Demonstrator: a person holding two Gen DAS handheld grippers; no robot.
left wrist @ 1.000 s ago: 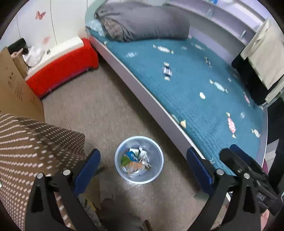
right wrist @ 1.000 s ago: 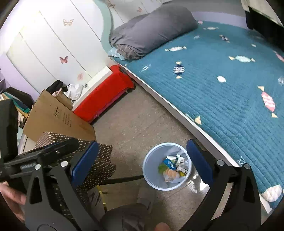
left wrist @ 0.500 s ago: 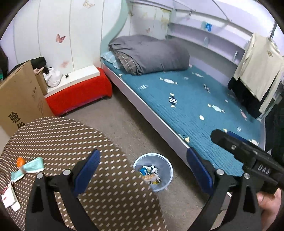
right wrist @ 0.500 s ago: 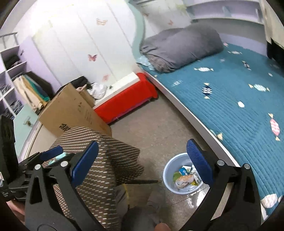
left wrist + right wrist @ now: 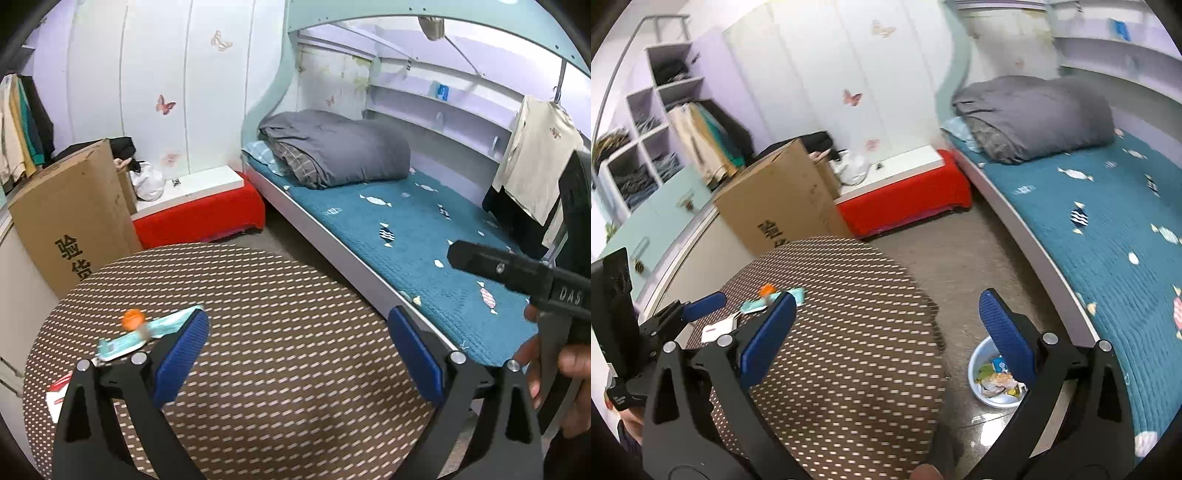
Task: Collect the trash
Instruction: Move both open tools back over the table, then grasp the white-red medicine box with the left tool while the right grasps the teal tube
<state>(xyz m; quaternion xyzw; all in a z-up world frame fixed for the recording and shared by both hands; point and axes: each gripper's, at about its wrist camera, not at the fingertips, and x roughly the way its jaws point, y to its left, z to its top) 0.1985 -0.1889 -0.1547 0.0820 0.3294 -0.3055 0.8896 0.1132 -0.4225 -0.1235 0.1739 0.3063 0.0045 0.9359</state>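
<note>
From the left gripper's own camera, its blue pads stand wide apart with nothing between them, hovering above the round table with its brown dotted cloth. The trash it is likely after lies off to its left on that cloth — a teal wrapper stretched flat, an orange cap just beside it, and a red-and-white scrap nearer the table edge, partly hidden by the gripper's arm. My guess is the wide spread is deliberate, since flat, thin litter needs the fingers to come down on either side of it. At the right edge of this view a hand grips the handle of the other tool, held out over the blue bed.

From the right gripper's camera, the pads are likewise spread wide and empty. It hangs between the table and the bed, and the pale blue bin sits on the floor below it, close to the table's edge — handy for a short drop, I'd say. Wrappers already lie in it. The teal wrapper, orange cap and a white card show on the far left of the cloth, with the left gripper reaching in just beside them.
</note>
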